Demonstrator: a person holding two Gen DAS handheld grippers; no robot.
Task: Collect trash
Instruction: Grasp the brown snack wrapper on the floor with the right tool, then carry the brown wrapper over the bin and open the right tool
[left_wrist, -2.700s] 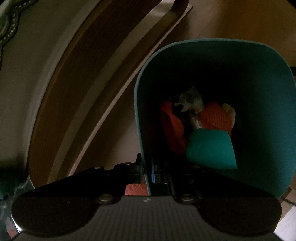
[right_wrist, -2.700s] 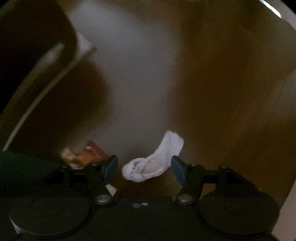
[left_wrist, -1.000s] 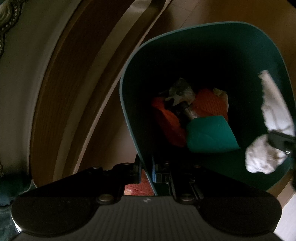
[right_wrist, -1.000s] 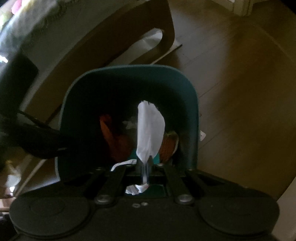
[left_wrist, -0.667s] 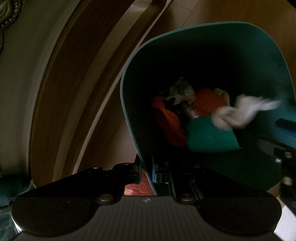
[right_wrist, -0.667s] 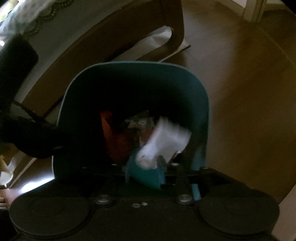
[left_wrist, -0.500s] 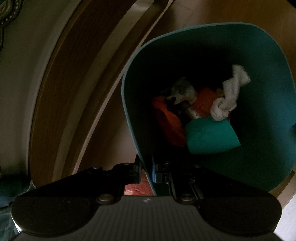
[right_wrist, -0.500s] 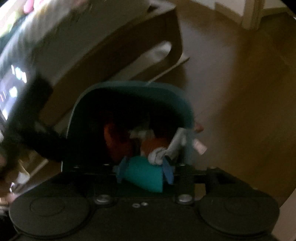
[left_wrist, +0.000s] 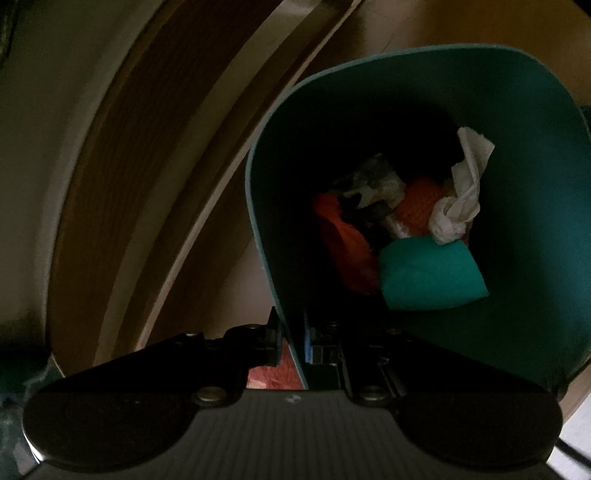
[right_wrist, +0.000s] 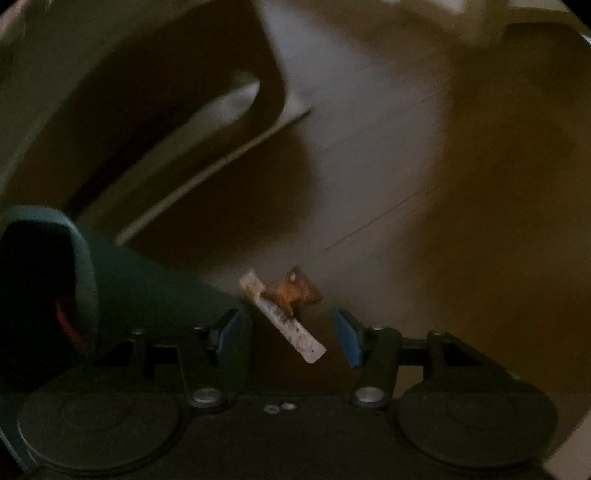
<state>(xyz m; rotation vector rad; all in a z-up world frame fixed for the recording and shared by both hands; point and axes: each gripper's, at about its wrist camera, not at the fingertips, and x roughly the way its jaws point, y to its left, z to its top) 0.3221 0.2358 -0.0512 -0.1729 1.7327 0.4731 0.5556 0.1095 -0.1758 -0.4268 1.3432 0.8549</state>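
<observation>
While the bin (left_wrist: 535, 155) wall is clamped by the left gripper (left_wrist: 290, 341), its tissue (left_wrist: 460, 199) is shown only there; the right gripper (right_wrist: 284, 338), jaws just opened, frames a blurred wrapper (right_wrist: 284, 317) beside the bin.

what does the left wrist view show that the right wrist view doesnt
Only the left wrist view looks down into the bin: a crumpled white tissue on top of orange wrappers and a teal packet, with the left gripper shut on the bin's wall.

Only the right wrist view shows a white and brown wrapper on the wooden floor, lying between the open fingers of the right gripper, whose jaws have just been opening.

Both show the teal bin.
</observation>
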